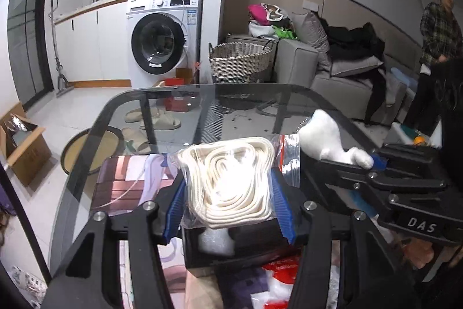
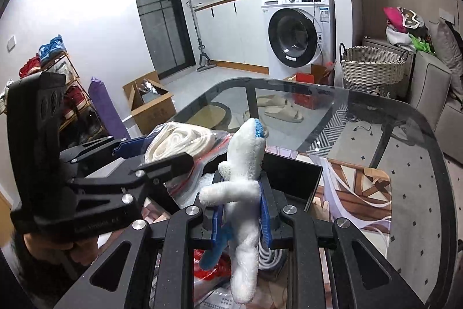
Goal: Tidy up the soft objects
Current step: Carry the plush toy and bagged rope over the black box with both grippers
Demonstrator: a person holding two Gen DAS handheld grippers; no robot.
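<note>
My left gripper [image 1: 228, 193] is shut on a clear zip bag of coiled white rope [image 1: 231, 181], held above a black box [image 1: 237, 245] on the glass table [image 1: 144, 118]. The bag also shows in the right wrist view [image 2: 179, 141]. My right gripper [image 2: 241, 210] is shut on a white and blue plush toy [image 2: 246, 187], held upright over the same black box [image 2: 292, 178]. In the left wrist view the plush [image 1: 327, 138] and the right gripper [image 1: 373, 164] sit just right of the bag. The left gripper [image 2: 150, 155] is at the left in the right wrist view.
A printed mat [image 2: 356, 187] lies on the table. Red and white packets [image 1: 280, 271] lie below the grippers. Beyond the table are a wicker basket [image 1: 240, 60], a washing machine [image 1: 162, 39], a grey sofa with clothes [image 1: 341, 60], slippers [image 1: 156, 120], a cardboard box [image 2: 150, 103] and a person [image 1: 437, 42].
</note>
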